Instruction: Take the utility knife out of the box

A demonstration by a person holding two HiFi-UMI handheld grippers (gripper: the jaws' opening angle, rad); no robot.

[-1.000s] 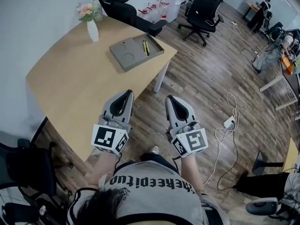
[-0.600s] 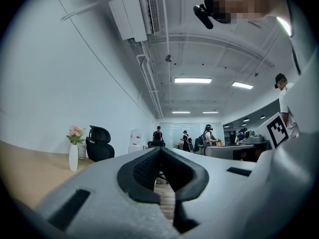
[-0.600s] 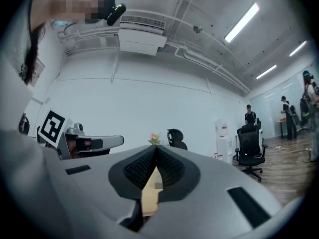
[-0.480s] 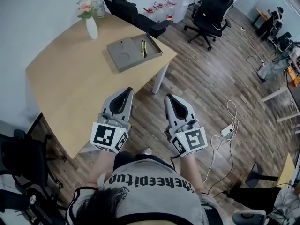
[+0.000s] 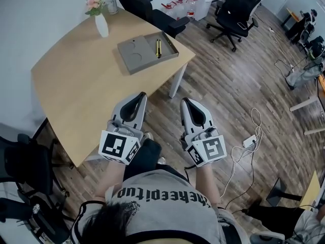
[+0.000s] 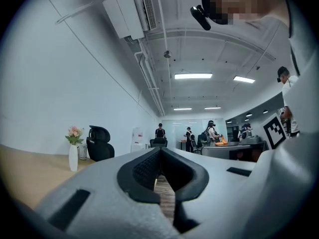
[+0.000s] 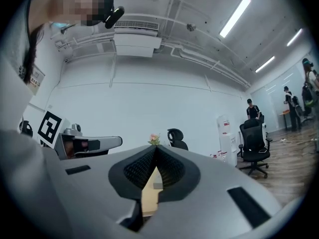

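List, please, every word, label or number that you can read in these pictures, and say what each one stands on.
"keepit", as it seems, within a longer line: black print on the person's grey shirt, upside down in the head view, with both ends unclear.
No text: the marker cubes on both grippers bear only black-and-white square patterns.
Too small to read: the wall notice in the right gripper view.

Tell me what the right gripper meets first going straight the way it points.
Open air first, then probably the near corner of the wooden table, where the grey box lies. Whether the right gripper strikes the edge or passes over is unclear.
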